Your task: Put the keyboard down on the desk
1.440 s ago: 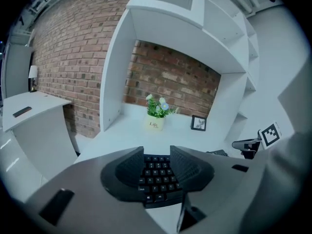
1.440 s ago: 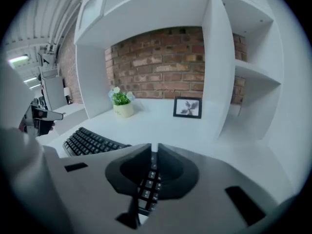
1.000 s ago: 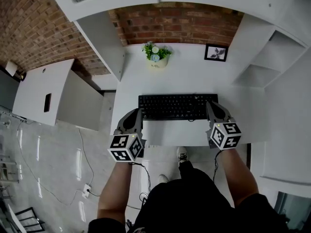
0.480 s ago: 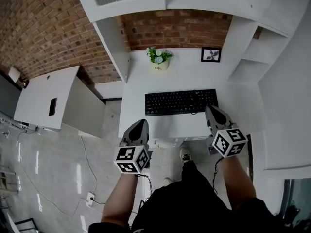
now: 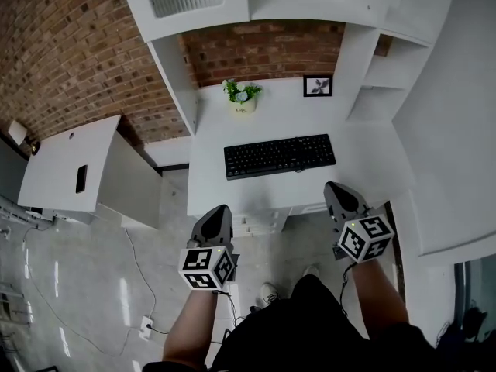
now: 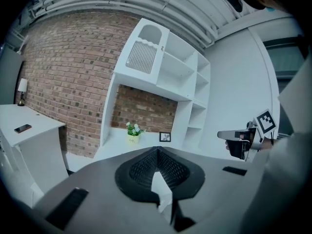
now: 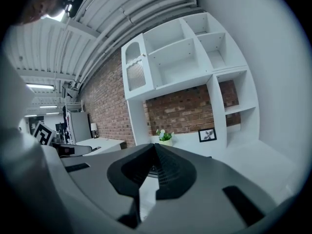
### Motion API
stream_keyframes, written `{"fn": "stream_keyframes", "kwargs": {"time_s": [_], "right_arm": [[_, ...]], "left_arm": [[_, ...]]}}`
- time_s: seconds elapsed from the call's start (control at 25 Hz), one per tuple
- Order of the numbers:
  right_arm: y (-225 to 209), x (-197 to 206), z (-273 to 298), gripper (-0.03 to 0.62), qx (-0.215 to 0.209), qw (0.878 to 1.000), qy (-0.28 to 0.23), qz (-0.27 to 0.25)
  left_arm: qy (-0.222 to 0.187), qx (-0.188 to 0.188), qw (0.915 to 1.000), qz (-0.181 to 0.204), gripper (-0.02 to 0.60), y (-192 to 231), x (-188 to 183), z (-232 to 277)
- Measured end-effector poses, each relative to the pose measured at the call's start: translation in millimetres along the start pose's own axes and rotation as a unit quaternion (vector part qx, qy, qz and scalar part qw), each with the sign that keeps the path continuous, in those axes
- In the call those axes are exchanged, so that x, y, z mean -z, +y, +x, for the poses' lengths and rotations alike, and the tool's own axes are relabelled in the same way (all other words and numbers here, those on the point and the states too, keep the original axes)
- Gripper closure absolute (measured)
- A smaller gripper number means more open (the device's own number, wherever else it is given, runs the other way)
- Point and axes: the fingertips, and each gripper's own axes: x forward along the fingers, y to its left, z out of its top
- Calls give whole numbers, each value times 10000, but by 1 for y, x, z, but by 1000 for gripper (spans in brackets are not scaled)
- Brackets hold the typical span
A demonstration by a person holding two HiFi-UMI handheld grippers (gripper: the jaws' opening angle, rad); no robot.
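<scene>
**Head view, looking down.** One keyboard [image 5: 280, 155], one potted plant [image 5: 242, 95] and one framed picture [image 5: 318, 86] rest on one white desk [image 5: 364, 169]. Two grippers are in view.

- **Keyboard:** it lies flat at mid-desk, keys up, with its long axis running 9 to 3 o'clock, parallel to the desk's front edge.
- **Plant and picture:** the plant stands at the keyboard's 11 o'clock and the picture at its 1 o'clock.
- **Grippers:** the left gripper [image 5: 219, 209] hangs at the keyboard's 7 o'clock and the right gripper [image 5: 335, 186] at its 5 o'clock. Both are near the front edge and clear of the keyboard.
- **Fingers:** each pair is pressed together with nothing between.
</scene>
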Motion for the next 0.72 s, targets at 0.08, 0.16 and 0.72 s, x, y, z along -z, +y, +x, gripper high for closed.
{"fn": "stream_keyframes", "kwargs": {"time_s": [0.08, 0.16, 0.72], "right_arm": [[3, 3, -6, 577, -8, 10000, 20, 4], [5, 7, -11, 577, -41, 10000, 45, 3], [-9, 18, -62, 577, -509, 9986, 146, 87]], "left_arm": [[27, 20, 10000, -8, 564, -4, 4, -5], [106, 50, 9999, -18, 563, -10, 10, -10], [169, -22, 9997, -152, 563, -84, 36, -26]]}}
